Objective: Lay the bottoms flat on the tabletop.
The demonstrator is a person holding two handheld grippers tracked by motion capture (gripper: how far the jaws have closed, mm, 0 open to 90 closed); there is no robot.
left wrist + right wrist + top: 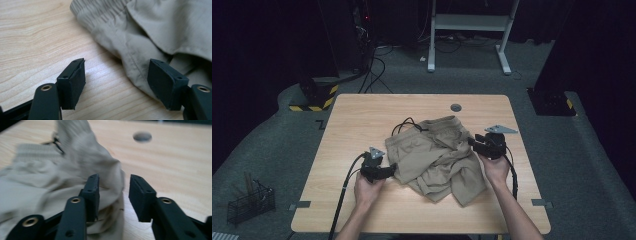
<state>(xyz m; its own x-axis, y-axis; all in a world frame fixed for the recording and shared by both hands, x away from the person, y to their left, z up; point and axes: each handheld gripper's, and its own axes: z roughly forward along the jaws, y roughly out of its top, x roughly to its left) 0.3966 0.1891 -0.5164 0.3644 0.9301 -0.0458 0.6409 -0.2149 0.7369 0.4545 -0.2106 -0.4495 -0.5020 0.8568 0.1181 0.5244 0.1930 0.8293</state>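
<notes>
Right now a crumpled pair of beige shorts [437,157] lies in a heap on the table [362,115], a little toward its right edge, the ribbed waistband and black drawstring [404,123] toward the far edge and the legs trailing toward the near edge. The left gripper [388,171] sits at the heap's left side, jaws spread and pointing right into the cloth; in the left gripper view one pad rests over bare wood while the other is at or just over a seamed fold [130,57], and nothing is pinched between them. The right gripper [473,142] is at the opposite side, nearer the right edge, aimed left at the cloth; its jaws stand part open, and the right gripper view shows a raised ridge of fabric [105,175] against the inner jaw without the pads pressing on it, though that picture is blurred. The heap's long axis runs roughly from the far-left waistband to the near-right leg, so it lies between the two claws and about equally near to each. Judging by this, the next grab depends on the left claw sliding rightward so the fold's edge enters the gap.
</notes>
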